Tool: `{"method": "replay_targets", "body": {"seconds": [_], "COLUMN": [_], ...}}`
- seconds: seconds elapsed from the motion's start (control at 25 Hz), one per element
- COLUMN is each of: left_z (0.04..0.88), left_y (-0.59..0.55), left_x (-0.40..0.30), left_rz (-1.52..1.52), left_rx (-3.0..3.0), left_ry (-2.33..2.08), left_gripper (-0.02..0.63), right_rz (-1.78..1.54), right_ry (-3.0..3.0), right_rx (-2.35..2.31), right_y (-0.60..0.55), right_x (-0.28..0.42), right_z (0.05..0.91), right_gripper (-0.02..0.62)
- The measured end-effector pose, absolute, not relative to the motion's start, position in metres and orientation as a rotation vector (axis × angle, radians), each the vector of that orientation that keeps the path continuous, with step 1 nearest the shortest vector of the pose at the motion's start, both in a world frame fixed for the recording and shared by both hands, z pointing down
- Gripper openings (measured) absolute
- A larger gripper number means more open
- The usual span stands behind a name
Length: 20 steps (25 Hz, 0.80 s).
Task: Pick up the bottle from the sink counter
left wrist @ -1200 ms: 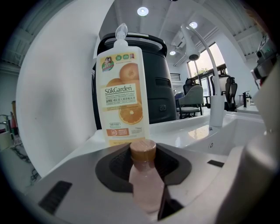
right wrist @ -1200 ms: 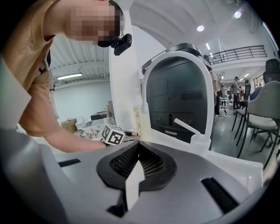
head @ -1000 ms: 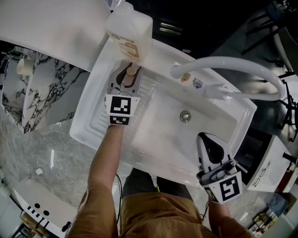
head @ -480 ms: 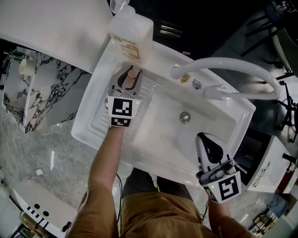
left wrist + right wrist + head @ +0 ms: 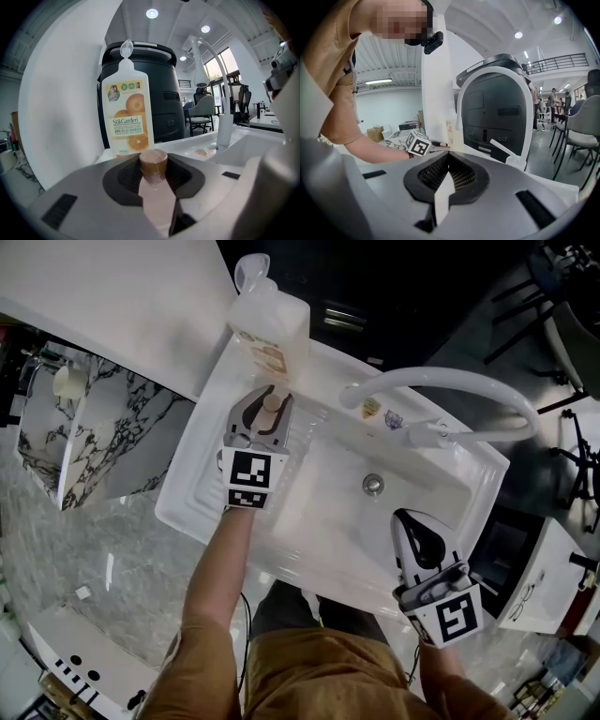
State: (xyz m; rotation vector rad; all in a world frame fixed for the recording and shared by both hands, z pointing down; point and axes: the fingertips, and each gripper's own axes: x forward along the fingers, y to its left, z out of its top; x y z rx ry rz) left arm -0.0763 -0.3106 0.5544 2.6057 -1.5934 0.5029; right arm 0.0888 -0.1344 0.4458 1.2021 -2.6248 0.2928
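bottle [image 5: 154, 187] raised slightly, clamped in left hand-held gripper [image 5: 269, 397]; contents maybe pink.

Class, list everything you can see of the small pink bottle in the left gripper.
The small pink bottle has a pale pink, plastic-looking body and a round tan cap. The left gripper has its fingers shut on the body, with the cap pointing toward the large orange-label bottle. It is above the sink's ribbed drainboard; contact with it cannot be told.

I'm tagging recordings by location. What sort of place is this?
Likely a sink set up in an open office or workshop hall, not a home kitchen: a white sink with faucet, office chairs behind, and a mezzanine railing.
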Motion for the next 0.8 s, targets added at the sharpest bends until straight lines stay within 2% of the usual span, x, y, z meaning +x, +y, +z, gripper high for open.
{"method": "replay_targets", "body": {"seconds": [0.8], "left_z": [0.479], "left_y": [-0.272], "left_x": [-0.074], "left_rz": [0.484], "left_rx": [2.659], "left_ry": [-1.594], "left_gripper": [0.123], "right_rz": [0.206], "right_ry": [-2.678], "right_rx": [1.178], "right_y": [-0.127], "right_x": [0.068], "right_z": [0.406], "right_gripper": [0.003]}}
